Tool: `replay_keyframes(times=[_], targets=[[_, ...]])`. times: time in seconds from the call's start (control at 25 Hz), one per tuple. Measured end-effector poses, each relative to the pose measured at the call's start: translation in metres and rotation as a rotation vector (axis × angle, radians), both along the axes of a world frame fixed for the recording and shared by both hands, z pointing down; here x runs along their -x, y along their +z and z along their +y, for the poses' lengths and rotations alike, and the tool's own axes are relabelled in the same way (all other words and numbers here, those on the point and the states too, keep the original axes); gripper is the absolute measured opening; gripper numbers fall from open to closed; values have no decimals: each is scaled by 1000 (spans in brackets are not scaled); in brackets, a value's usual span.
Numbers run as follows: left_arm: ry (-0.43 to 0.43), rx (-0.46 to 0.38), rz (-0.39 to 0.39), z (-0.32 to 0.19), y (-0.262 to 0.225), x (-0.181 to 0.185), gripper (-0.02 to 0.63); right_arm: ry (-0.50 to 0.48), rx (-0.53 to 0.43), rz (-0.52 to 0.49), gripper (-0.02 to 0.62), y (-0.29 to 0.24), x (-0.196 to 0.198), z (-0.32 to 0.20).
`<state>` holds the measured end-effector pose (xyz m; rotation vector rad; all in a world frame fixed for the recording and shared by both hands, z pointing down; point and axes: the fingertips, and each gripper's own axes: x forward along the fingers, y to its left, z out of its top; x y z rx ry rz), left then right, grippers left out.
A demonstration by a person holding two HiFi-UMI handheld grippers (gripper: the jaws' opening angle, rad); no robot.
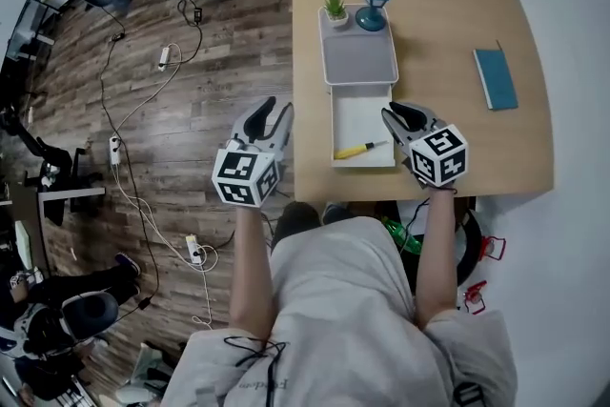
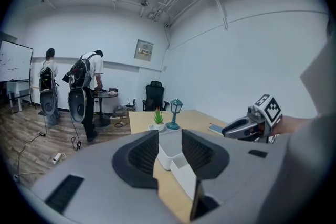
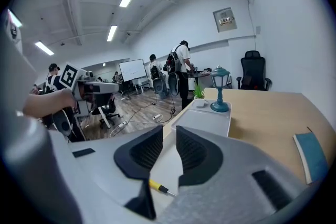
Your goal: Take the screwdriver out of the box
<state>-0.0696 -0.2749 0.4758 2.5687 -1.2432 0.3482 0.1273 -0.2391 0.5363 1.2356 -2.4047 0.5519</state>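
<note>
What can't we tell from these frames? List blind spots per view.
- Right gripper view: handle end of the screwdriver, behind the near jaw.
- Left gripper view: inside of the box, hidden by its own wall and the jaws.
- Both gripper views: print on the wall sign, too small.
- Right gripper view: notebook, partly cut off by the lens edge.

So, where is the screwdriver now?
In the head view, the screwdriver lies at the near end of the open white box, just left of the right gripper.
</note>
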Motion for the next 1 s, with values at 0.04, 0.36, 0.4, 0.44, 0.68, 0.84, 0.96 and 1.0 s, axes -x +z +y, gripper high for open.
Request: replay_keyframes(times=[0.04,0.36,0.4,0.44,0.68,0.84,0.96,1.0], targets=[[-9,3,-2,-1,2,3,132,-19,4,13,83,4,1,-1],[-99,-3,17,0,4,35,132,-143,56,99,78,34,18,-2],[-118,-7,34,0,3,41,132,-162,75,106,78,43,23,2],[-131,-8,49,0,2,47,132,-182,94,119,80,53,27,6],[-115,21,94,13,14,54,132,-300,165,239,78,95,33,21],[-90,33,93,29,26,49,132,-416,187,345,78,105,37,27],[-50,58,84,41,36,39,132,-529,186,442,78,108,44,29],[-36,69,83,45,39,34,132,-576,185,485,78,109,46,31]])
